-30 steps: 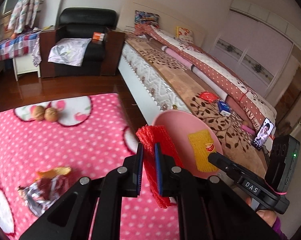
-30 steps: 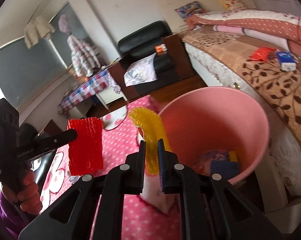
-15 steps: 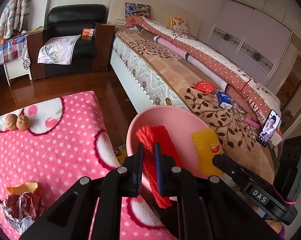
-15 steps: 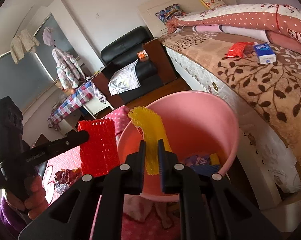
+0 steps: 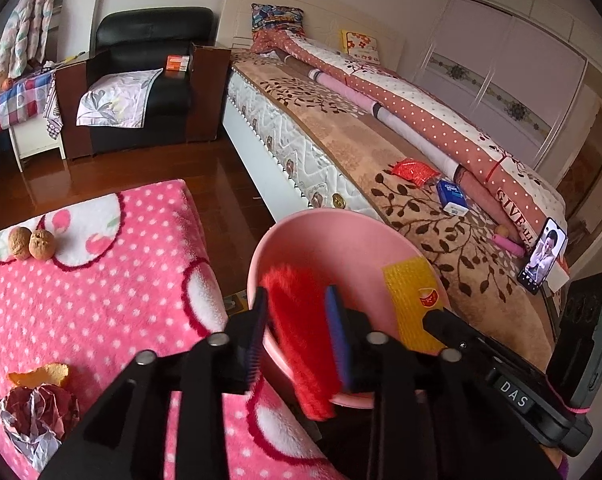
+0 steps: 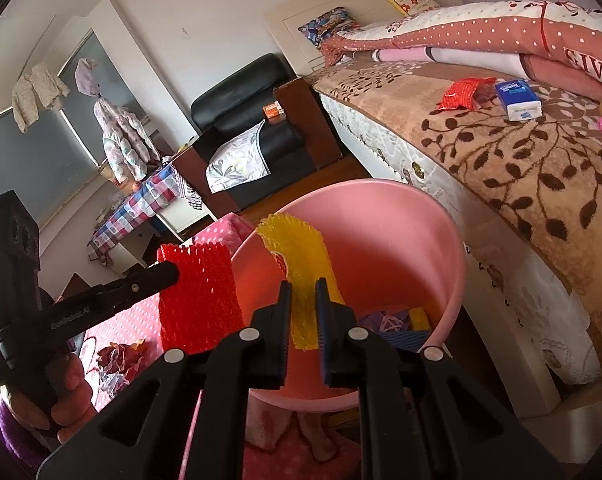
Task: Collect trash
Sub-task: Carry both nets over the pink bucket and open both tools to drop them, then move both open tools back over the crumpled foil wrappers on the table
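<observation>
The left claw (image 5: 297,336) stood released, its jaws spread with the red foam net (image 5: 301,344) blurred between them, low in the centre of the frame over the near rim of the pink bin (image 5: 333,236). The right claw (image 6: 303,312) was clenched on the yellow foam net (image 6: 297,256), held above the bin's mouth at frame centre. At lower left of the left view, crumpled foil (image 5: 37,412) and an orange peel (image 5: 41,374) lay on the pink dotted worktop (image 5: 101,300), with two walnuts (image 5: 31,243) farther up.
</observation>
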Demonstrator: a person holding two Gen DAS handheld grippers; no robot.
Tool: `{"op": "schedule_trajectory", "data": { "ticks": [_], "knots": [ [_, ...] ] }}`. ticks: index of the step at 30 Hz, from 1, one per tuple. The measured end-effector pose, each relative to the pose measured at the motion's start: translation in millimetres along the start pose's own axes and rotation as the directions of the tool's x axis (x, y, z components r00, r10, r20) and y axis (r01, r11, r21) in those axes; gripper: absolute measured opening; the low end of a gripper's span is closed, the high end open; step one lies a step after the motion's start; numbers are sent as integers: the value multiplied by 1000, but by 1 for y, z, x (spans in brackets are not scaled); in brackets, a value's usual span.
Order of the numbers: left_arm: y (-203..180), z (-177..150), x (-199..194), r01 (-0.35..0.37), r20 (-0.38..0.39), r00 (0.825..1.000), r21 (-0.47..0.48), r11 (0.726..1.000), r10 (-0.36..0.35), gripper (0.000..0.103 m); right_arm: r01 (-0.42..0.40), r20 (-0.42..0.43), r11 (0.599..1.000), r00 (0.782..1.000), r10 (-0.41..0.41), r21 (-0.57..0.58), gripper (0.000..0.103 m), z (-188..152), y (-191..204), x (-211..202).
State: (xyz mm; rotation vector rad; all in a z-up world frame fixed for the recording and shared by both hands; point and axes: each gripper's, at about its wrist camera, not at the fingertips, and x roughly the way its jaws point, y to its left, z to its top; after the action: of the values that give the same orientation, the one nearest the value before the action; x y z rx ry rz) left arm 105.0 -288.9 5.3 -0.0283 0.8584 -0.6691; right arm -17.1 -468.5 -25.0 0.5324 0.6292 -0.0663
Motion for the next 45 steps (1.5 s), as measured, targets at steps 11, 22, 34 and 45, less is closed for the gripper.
{"op": "schedule_trajectory", "data": {
  "ticks": [11, 22, 34, 45],
  "knots": [
    [5, -1, -13, -1, 18, 1000, -14, 1000, 1, 38, 30, -9, 999, 1000, -30, 28, 17, 0, -2, 1],
    [11, -7, -32, -7, 37, 999, -17, 1000, 8, 39, 27, -5, 1000, 1000, -27, -5, 27, -2, 13, -5],
    [33, -19, -69, -41, 71, 996, -54, 998, 45, 39, 13, 3, 999, 1000, -13, -46, 27, -5, 37, -14],
    [62, -44, -109, -95, 108, 989, -80, 992, 104, 39, -28, -25, 995, 999, 25, -95, 27, -17, 71, -16]
  ]
}}
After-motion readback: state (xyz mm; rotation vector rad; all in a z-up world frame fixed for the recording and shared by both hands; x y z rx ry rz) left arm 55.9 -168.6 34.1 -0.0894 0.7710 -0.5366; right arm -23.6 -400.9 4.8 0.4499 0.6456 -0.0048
